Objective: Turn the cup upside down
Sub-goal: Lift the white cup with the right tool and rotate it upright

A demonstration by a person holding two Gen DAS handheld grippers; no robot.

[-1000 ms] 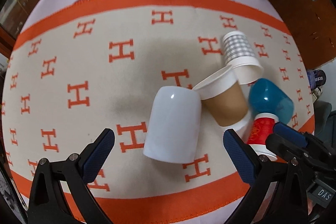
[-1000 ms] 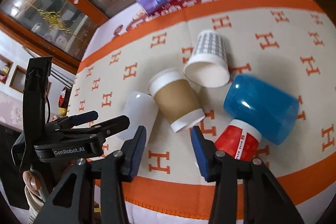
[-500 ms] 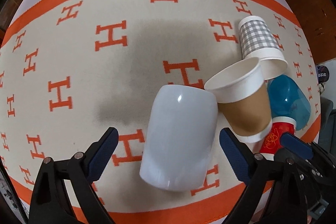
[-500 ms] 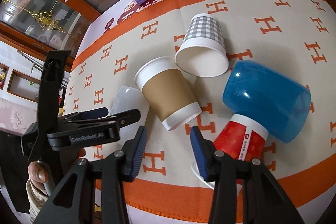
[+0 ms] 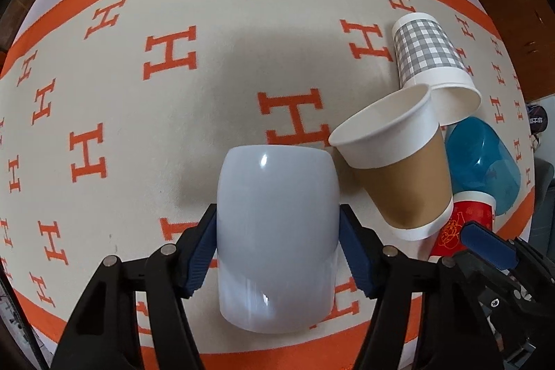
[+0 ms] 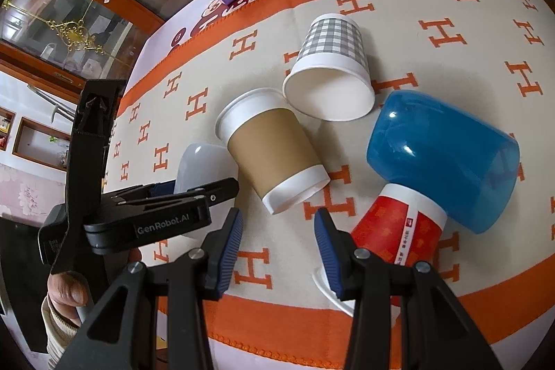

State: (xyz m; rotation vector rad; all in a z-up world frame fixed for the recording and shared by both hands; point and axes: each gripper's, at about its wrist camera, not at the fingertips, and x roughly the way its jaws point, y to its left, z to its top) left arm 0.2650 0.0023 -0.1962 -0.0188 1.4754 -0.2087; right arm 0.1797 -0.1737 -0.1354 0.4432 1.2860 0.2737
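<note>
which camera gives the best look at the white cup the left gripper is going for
The left wrist view: the white cup lies on its side, centred between the left gripper's jaws. The right wrist view shows only part of it, behind that gripper.

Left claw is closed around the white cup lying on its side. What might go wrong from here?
1. The white cup looks smooth and glossy; it may slip in the left claw while turning.
2. The brown paper cup lies right beside it, so lifting or rotating could knock it into the checked cup.

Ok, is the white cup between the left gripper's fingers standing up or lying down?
Lying down. The white cup rests on its side on the cloth, left gripper pads against its sides.
</note>
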